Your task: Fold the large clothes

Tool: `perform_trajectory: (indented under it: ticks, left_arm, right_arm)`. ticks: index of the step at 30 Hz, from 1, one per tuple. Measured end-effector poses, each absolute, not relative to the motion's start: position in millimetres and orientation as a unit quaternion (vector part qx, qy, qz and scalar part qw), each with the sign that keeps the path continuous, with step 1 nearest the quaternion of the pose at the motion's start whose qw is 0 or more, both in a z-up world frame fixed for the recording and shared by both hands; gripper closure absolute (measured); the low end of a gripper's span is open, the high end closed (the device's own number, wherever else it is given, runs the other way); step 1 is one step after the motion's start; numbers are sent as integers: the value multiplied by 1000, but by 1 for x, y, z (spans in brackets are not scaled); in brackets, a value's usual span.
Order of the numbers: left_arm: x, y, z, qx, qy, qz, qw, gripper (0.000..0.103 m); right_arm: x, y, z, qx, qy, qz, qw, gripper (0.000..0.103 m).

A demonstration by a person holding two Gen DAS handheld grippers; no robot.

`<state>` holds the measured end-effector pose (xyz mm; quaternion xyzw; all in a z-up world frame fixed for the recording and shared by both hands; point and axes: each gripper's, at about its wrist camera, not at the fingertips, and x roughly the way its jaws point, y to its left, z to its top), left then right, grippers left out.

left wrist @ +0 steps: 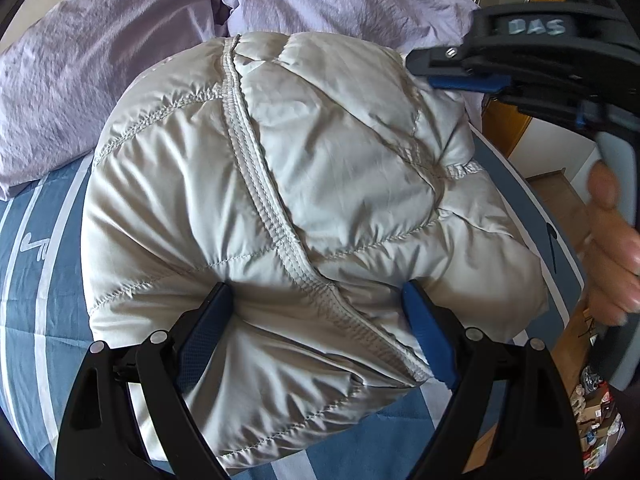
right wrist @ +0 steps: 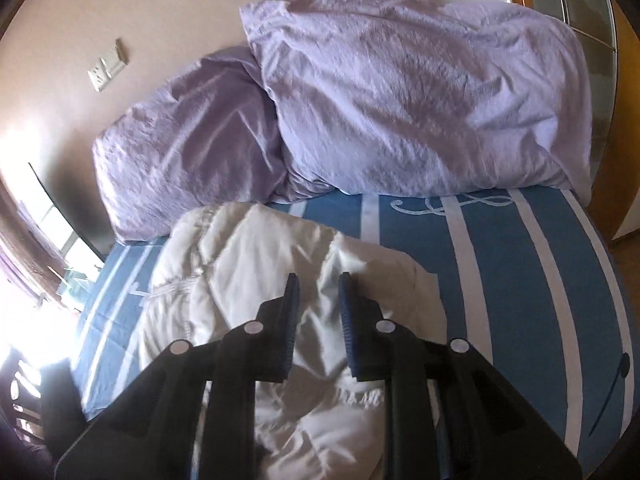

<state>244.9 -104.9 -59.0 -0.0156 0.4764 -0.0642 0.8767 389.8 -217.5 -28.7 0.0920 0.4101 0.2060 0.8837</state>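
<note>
Blue bedding with white stripes (right wrist: 516, 280) is spreading under everything we are seeing, and two lilac pillows (right wrist: 400, 92) are leaning against the beige wall (right wrist: 160, 8) at the head of the bed. We are finding the pale quilted jacket (left wrist: 280, 200) lying bundled on the bedding, just in front of the pillows. We are holding the left gripper (left wrist: 320, 320) with its blue-padded jaws spread wide, both pads pressing into a thick puffy fold of the jacket's near edge, so they are straddling it rather than pinching flat. We are keeping the right gripper (right wrist: 318, 320) above the jacket, jaws parted with a narrow gap and nothing between them. From the left wrist view we are seeing that right gripper (left wrist: 500, 76) by the jacket's far right corner, with our right hand (left wrist: 612, 248) around its handle.
</note>
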Motion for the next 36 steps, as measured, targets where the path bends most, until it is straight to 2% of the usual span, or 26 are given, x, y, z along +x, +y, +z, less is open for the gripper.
perform_trajectory:
  ticks: [18, 25, 36]
  left_arm:
    - [243, -103, -59, -8, 469, -85, 879, 15]
    - [242, -108, -55, 2, 461, -97, 882, 15]
    - [241, -106, -34, -22, 445, -109, 888, 17]
  right_arm:
    - [411, -216, -84, 58, 443, 156, 881, 89]
    - [409, -204, -105, -4, 444, 137, 885, 89]
    - [408, -210, -130, 8, 441, 134, 887, 90]
